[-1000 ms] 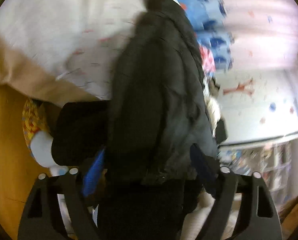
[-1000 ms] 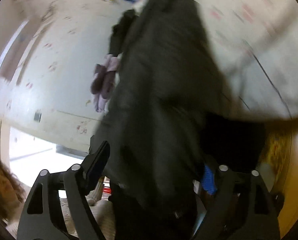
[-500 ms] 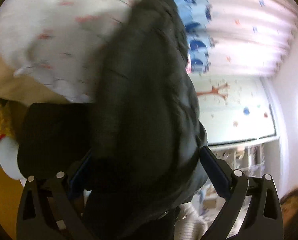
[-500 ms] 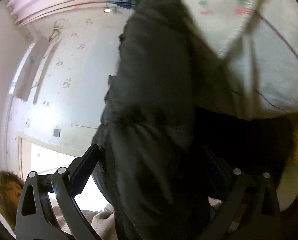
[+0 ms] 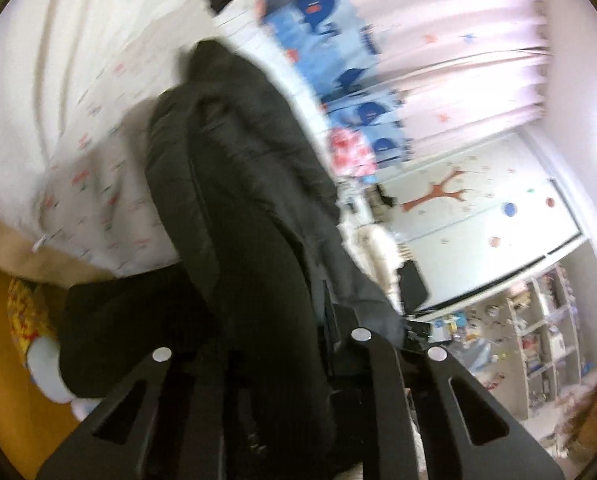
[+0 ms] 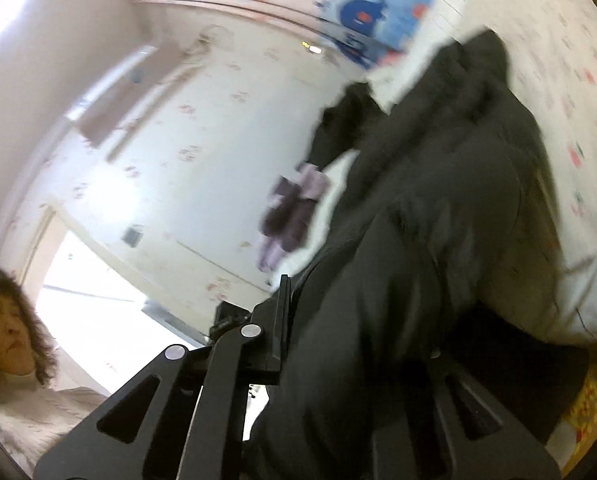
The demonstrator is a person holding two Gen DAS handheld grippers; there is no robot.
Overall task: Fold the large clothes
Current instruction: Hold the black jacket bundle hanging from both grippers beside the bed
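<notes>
Both claws (image 5: 282, 344) (image 6: 358, 336) just closed, gripping dark jacket (image 5: 238, 184); tips hidden, blurry.

The jacket (image 5: 238, 208) lies on the bed (image 5: 78, 100) and runs forward from between the left gripper (image 5: 274, 344) fingers — likewise from the right gripper (image 6: 338, 344). Behind the bed hangs a curtain (image 5: 458, 72); shelves (image 5: 538, 328) stand at right.

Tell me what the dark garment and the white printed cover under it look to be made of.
Dark garment: seemingly a padded synthetic shell, matte with a faint sheen; stitched, puffy panels suggest quilting, though blur leaves the weave open. Bed cover: apparently soft woven cotton, matte, with small red and green prints and gentle creases.
</notes>
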